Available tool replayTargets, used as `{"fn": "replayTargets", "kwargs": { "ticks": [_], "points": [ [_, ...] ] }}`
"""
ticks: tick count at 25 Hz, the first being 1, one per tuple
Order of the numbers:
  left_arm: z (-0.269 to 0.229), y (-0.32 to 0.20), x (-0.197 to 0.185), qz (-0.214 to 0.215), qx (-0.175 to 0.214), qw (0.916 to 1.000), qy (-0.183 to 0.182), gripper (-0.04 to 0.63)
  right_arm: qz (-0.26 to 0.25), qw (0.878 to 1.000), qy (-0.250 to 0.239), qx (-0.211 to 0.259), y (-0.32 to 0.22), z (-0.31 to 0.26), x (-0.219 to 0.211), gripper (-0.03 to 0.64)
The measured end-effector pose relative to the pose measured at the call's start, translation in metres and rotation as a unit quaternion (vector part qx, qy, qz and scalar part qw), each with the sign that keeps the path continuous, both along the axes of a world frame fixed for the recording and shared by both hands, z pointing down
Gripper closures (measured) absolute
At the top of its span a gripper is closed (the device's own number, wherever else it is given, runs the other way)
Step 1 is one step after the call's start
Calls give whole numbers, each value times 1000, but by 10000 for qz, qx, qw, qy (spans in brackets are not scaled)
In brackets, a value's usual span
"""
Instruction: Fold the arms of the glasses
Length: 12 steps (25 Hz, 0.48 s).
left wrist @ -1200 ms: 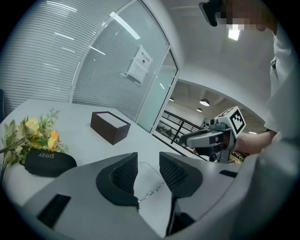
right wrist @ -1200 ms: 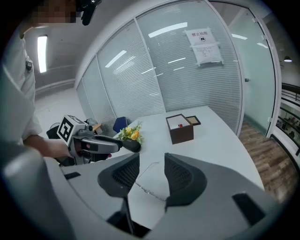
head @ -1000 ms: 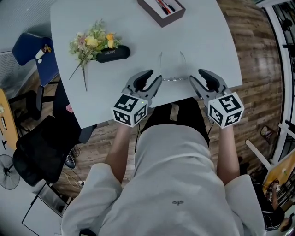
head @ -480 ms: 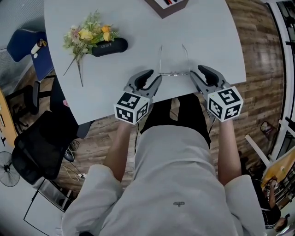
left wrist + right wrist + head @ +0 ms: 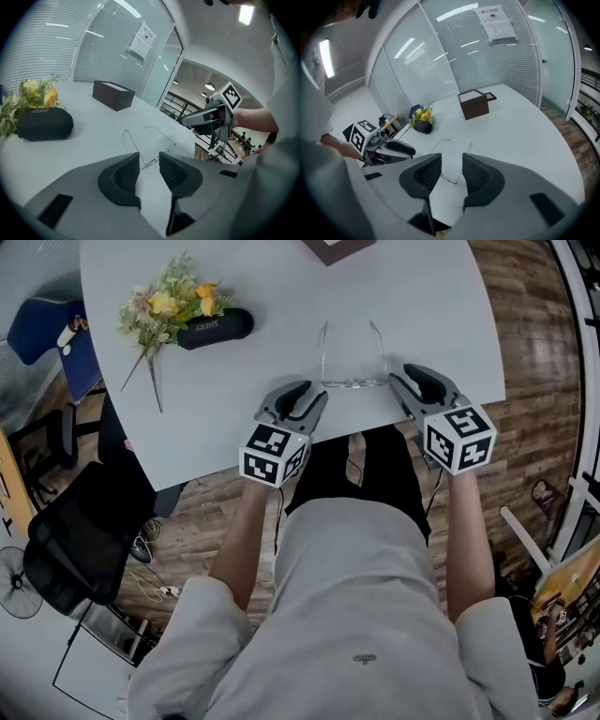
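**A:** What is changing at the white table [image 5: 262, 287] just now?

**B:** Both grippers are easing down beside the glasses [image 5: 354, 384]. The glasses are lying near the front edge, with arms unfolded and pointing away from the person. The left gripper [image 5: 317, 393] is settling at the left hinge, the right gripper [image 5: 401, 379] at the right one.

**A:** Are the jaws gripping anything?

**B:** Not yet. The left jaws are standing moderately apart and empty. The right jaws have just been narrowing, but the frame corner is only showing in their gap, not pinched. Folding is probably beginning soon.
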<state>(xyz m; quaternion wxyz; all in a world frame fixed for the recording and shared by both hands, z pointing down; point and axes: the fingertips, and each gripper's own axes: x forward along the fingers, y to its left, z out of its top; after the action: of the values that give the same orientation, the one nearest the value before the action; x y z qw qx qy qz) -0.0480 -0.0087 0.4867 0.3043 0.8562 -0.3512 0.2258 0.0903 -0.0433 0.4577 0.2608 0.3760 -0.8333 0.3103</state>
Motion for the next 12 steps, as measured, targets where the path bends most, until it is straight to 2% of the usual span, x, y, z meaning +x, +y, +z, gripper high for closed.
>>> {"fn": "replayTargets", "kwargs": {
  "ticks": [12],
  "points": [
    [31,3,4,218,-12,9988,-431,466,-184,9994,73,-283,-5,26,0,485]
  ]
}}
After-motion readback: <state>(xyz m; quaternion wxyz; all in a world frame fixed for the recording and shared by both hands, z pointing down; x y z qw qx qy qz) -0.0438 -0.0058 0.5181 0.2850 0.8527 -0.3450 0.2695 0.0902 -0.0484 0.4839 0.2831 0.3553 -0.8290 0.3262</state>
